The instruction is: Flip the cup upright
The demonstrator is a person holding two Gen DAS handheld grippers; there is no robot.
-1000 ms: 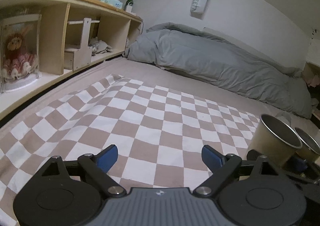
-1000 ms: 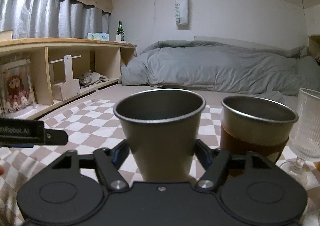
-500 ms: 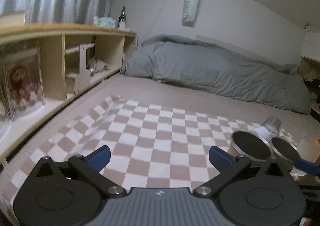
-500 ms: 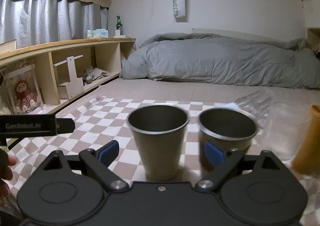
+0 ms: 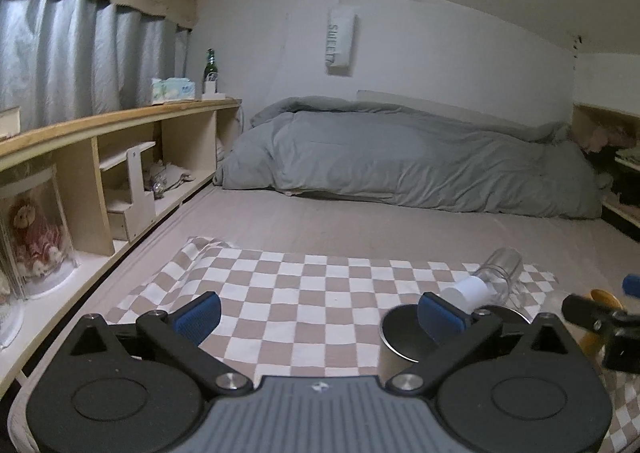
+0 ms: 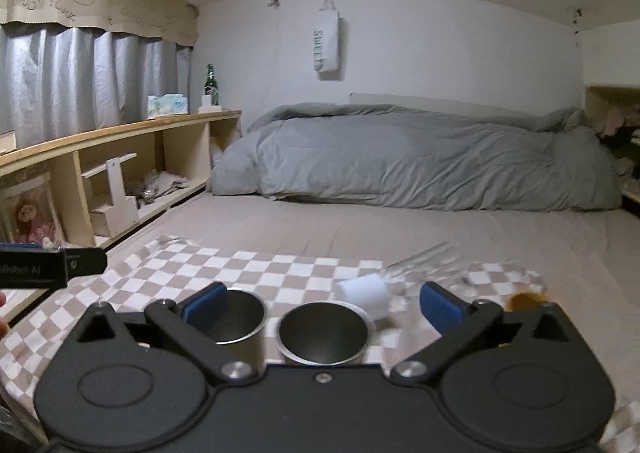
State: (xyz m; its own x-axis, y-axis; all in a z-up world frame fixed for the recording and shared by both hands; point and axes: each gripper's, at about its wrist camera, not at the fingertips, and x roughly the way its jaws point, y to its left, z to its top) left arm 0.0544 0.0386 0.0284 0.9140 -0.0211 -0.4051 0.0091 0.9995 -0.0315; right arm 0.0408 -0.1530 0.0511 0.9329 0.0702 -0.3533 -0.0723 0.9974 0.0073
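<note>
Two metal cups stand upright side by side on the checkered cloth (image 6: 256,265). In the right wrist view the left cup (image 6: 240,319) sits just behind my left fingertip and the right cup (image 6: 324,333) is between the fingers. My right gripper (image 6: 320,303) is open and empty, raised above them. My left gripper (image 5: 320,313) is open and empty over the cloth (image 5: 304,285); one cup (image 5: 404,337) shows behind its right finger.
A clear glass (image 5: 500,271) with a white part (image 5: 468,291) lies on its side behind the cups; it is blurred in the right wrist view (image 6: 424,265). An amber cup (image 6: 524,299) stands at the right. A wooden shelf (image 5: 120,157) runs along the left. A grey duvet (image 5: 400,161) lies at the back.
My right gripper opened, let go of the left metal cup and drew back and up. My left gripper rose and pulled back. The cups stay upright.
</note>
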